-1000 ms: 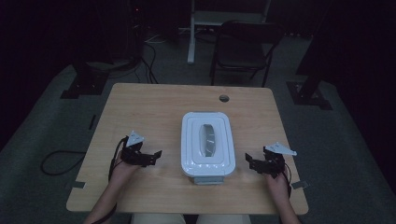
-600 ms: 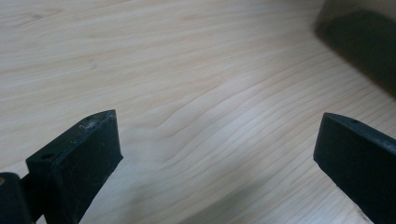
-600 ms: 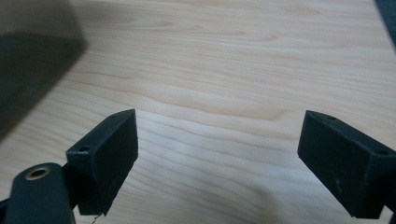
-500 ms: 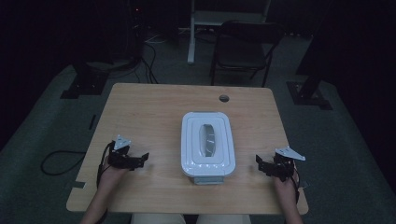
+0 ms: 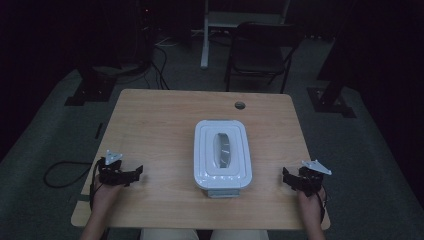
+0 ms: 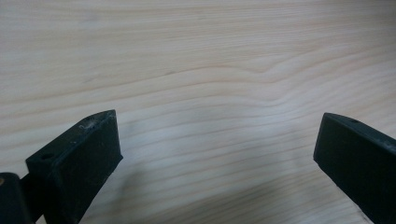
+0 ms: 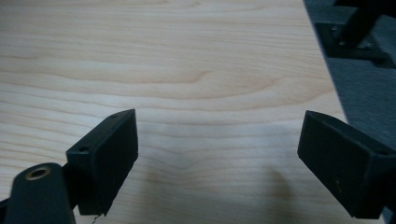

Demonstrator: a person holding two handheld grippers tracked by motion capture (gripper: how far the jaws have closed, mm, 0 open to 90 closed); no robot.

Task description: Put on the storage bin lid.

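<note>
A white lidded plastic box (image 5: 221, 156) with a clear window in its lid sits at the middle front of the wooden table (image 5: 160, 120). My left gripper (image 5: 131, 174) rests low over the table's front left, well apart from the box, open. In the left gripper view its jaws stand wide with bare wood between them (image 6: 217, 140). My right gripper (image 5: 289, 179) is at the front right by the table's edge, open. The right gripper view shows its jaws spread over bare wood (image 7: 217, 144).
A round cable hole (image 5: 240, 105) lies near the table's far edge. A dark chair (image 5: 260, 55) and a white stand leg (image 5: 204, 40) are behind the table. The table's right edge (image 7: 327, 79) runs close to the right gripper, with dark floor beyond.
Both grippers have drawn outward and back from the box, the left going left, the right going right toward the table's edge. The box has not moved.
</note>
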